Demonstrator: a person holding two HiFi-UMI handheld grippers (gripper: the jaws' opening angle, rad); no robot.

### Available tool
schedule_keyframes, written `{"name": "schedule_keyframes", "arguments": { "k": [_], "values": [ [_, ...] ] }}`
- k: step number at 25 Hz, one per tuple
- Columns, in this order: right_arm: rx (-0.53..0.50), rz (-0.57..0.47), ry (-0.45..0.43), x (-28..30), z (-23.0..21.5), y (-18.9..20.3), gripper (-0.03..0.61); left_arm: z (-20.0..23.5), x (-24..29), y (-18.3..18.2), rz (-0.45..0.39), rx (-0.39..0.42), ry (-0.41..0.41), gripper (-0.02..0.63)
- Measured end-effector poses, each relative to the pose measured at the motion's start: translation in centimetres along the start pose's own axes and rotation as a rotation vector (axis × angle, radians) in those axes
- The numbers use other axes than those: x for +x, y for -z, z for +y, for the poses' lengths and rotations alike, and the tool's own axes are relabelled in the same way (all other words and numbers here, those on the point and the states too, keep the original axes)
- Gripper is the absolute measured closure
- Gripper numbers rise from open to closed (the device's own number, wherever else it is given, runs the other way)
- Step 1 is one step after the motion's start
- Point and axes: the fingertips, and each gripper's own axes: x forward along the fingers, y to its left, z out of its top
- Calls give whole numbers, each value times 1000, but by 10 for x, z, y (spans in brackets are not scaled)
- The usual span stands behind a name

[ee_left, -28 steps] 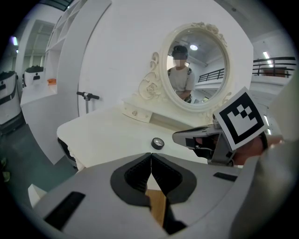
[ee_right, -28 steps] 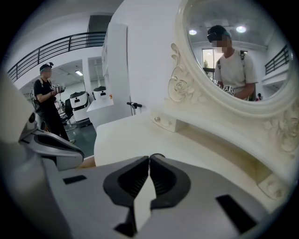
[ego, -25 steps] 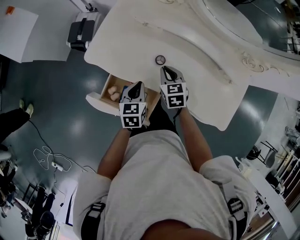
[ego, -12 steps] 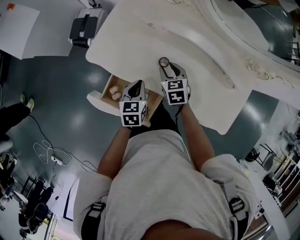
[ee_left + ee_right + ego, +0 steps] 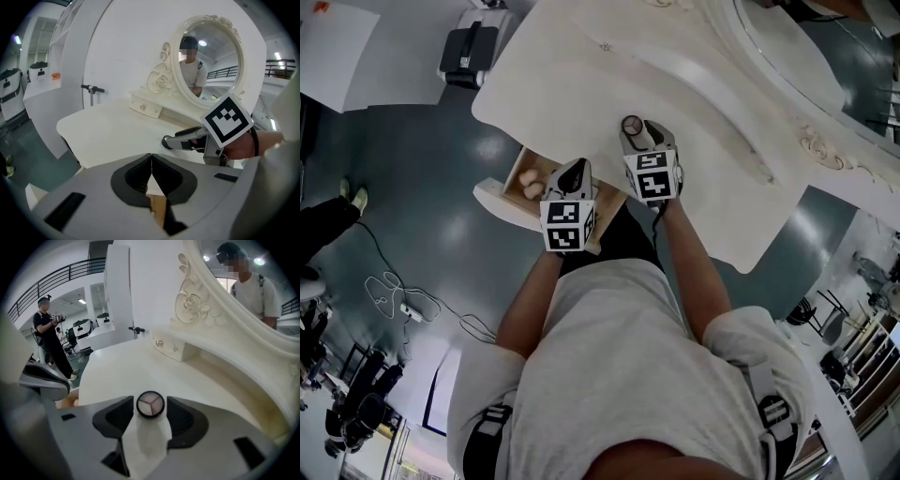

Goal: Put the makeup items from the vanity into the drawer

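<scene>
A small round compact [image 5: 630, 124] with a three-part pan lies on the white vanity top [image 5: 572, 84]. My right gripper [image 5: 637, 133] is open around it; in the right gripper view the compact [image 5: 150, 405] sits between the two spread pads without touching either. Those jaws have just been opening. My left gripper [image 5: 573, 174] hangs over the open wooden drawer [image 5: 501, 196] and is shut with nothing in it; the pads [image 5: 140, 171] meet at their tips. Two beige sponges [image 5: 528, 185] lie in the drawer.
The oval mirror [image 5: 787, 56] and its carved frame stand at the vanity's back. A small knobbed drawer block [image 5: 168, 348] sits under the mirror. On the floor to the left are a black-and-white machine [image 5: 467, 52] and loose cables [image 5: 394, 305].
The right gripper has moved forward and down to the compact, and its jaws have spread from shut to wide. The left gripper has barely shifted over the drawer.
</scene>
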Motion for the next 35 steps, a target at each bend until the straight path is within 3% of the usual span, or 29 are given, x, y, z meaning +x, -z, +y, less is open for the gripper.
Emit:
{"name": "schedule_keyframes", "arguments": {
  "k": [12,35],
  "values": [
    [-4,58,-1,19,0,7,345,10,0,6,8,-21,-23,607],
    [-24,32,-27,0,46,11,354,25,-30,21,-10,-21,-23,607]
  ]
}}
